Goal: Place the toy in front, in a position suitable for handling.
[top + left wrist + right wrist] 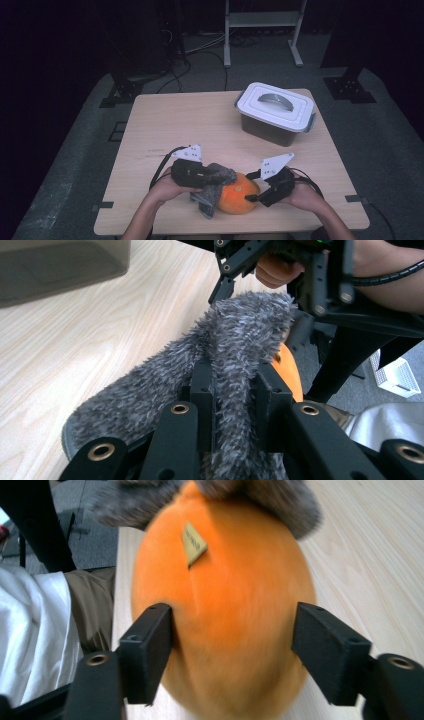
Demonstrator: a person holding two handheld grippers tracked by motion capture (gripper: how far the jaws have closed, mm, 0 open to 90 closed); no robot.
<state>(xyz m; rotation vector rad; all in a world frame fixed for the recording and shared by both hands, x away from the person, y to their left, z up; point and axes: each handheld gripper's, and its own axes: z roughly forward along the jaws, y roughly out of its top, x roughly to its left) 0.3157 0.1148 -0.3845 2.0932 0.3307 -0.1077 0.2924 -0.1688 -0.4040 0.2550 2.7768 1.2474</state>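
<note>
Pale wood table [165,130], and near its front edge an orange plush ball [239,195] sits between the two grippers. The right gripper [232,650] straddles it, jaws spread wide, the pads at its flanks; I cannot tell whether they press. It looks soft, light and squashy, best gripped across its widest part. The left gripper [232,390] is clamped on a shaggy grey cloth [220,355] draped over the ball's top. A small tan tag [194,543] sits ahead of the right jaws, its writing unreadable.
</note>
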